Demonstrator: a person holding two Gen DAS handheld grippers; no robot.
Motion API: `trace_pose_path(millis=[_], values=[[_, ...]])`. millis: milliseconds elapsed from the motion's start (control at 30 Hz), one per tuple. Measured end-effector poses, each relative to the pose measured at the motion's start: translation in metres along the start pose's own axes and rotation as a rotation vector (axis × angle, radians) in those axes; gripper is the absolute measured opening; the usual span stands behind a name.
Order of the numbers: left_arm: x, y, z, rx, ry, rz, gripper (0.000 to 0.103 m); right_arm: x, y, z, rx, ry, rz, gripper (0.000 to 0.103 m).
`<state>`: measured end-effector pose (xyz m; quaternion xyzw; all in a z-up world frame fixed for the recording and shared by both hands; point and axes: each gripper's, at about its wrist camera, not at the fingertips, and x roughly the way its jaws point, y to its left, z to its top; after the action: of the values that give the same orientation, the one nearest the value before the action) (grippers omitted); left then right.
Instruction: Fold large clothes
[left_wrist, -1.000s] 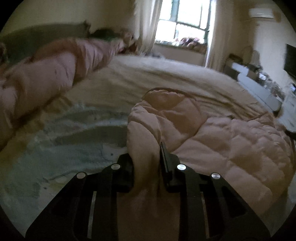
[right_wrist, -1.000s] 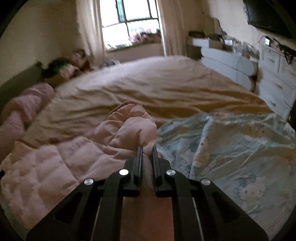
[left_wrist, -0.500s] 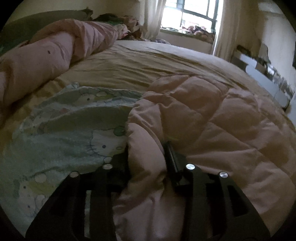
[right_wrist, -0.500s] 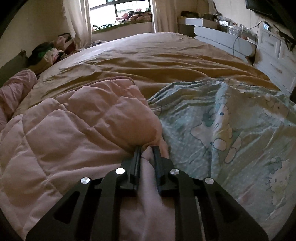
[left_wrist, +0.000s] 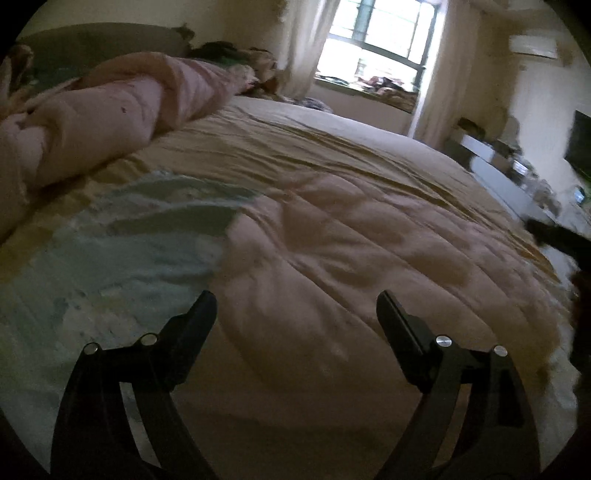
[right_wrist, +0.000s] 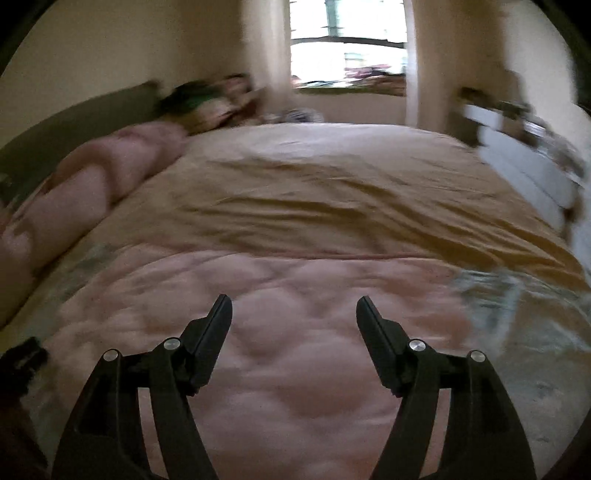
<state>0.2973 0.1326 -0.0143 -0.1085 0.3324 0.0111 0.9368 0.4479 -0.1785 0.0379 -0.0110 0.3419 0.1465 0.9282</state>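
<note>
Both jaws opening, nothing between them; left gripper (left_wrist: 295, 306) and right gripper (right_wrist: 293, 310) above quilt (right_wrist: 295, 350). Back off cleanly, without snagging the fold.

**A dim bedroom lit from one window**

A wide bed (right_wrist: 332, 177) fills most of the room, covered by a creased tan sheet (left_wrist: 332, 155). A dark headboard (right_wrist: 74, 118) runs along its left side against a plain cream wall (right_wrist: 129, 48). At the far end a bright window (left_wrist: 373, 40) with pale curtains (left_wrist: 299, 44) gives the only light; small things crowd its sill. On the right stand a low white cabinet (left_wrist: 498, 177), a dark screen (left_wrist: 581, 144) on the wall, and an air conditioner (left_wrist: 532, 46) up high.
</note>
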Motion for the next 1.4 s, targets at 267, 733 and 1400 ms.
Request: trace_pose_path(millis=[267,733,1400], values=[[0.008,-0.042,-0.043,0.084,0.108,-0.086,0.081,0.062,0.075,0.009,-0.067,0.168,0.043,0.061],[0.023,-0.036,-0.047,0.123,0.121,-0.093,0.082,0.138,0.078,-0.009,-0.025,0.329,-0.040,0.063],[-0.001,-0.014,-0.028,0.056,0.088,-0.064,0.091,-0.014,0.080,-0.077,-0.064,0.198,0.108,0.066]])
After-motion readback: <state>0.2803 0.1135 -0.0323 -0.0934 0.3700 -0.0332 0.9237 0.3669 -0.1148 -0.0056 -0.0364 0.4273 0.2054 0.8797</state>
